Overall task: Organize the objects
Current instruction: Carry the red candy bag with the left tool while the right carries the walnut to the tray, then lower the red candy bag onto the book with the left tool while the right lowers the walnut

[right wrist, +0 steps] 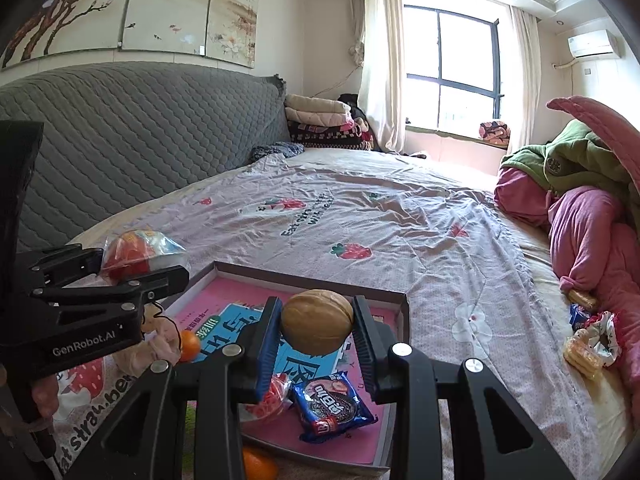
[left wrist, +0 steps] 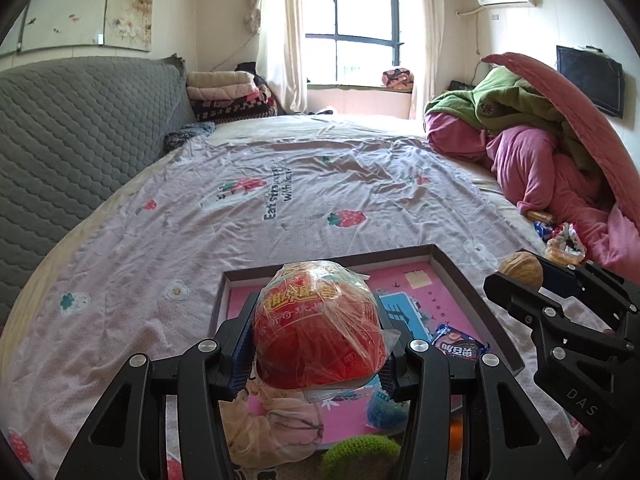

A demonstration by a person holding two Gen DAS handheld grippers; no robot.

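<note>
My left gripper (left wrist: pixel 318 340) is shut on a red snack in clear wrap (left wrist: pixel 320 328) and holds it above the near part of a shallow pink-lined box (left wrist: pixel 472 280) on the bed. It also shows at the left in the right wrist view (right wrist: pixel 136 256). My right gripper (right wrist: pixel 317 326) is shut on a walnut (right wrist: pixel 317 320) above the same box (right wrist: pixel 394 300); the walnut also shows in the left wrist view (left wrist: pixel 520 270). In the box lie a blue Oreo packet (right wrist: pixel 330 404) and a small red-ring snack bag (right wrist: pixel 270 400).
Two oranges (right wrist: pixel 188 345) (right wrist: pixel 258 464), a beige cloth (left wrist: pixel 272 424) and a green knitted item (left wrist: pixel 360 458) lie near the box's near edge. More snacks and a scrunchie (right wrist: pixel 600 340) lie at the right by piled pink and green bedding (right wrist: pixel 580 208). A grey headboard (left wrist: pixel 72 132) runs along the left.
</note>
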